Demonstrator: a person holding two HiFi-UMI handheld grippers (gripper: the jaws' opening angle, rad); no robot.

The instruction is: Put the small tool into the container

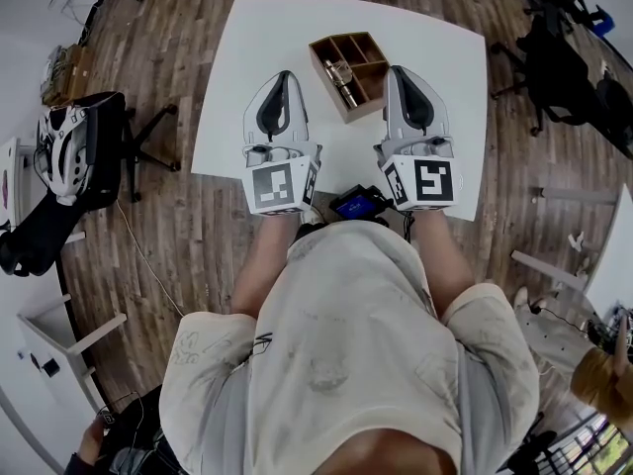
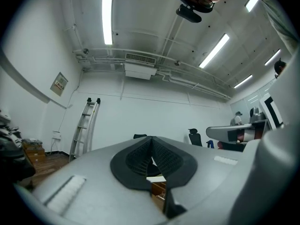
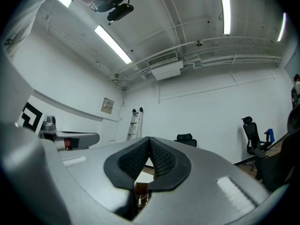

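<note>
Left tool: my left tool has its pads pressed together with nothing between them. The left gripper view shows only a sliver of wood below the closed pads.
Right tool: my right tool is likewise pressed together and empty, as its own view confirms. It sits just beside the container's right corner without touching it.
Container: the wooden container is an open box with dividers. It stands on the white tabletop, between the two tools and a little beyond their tips.
Small metal part: the small metal part lies inside the container, along its long compartment on the left side. Neither tool touches it.
Step in hand: I judge the placing as done, since the part is in the box and both tools are free.
Next move: I would call for nothing more than a check that the part lies fully below the rim, then drawing both tools back toward me, clear of the box so it is not nudged.
</note>
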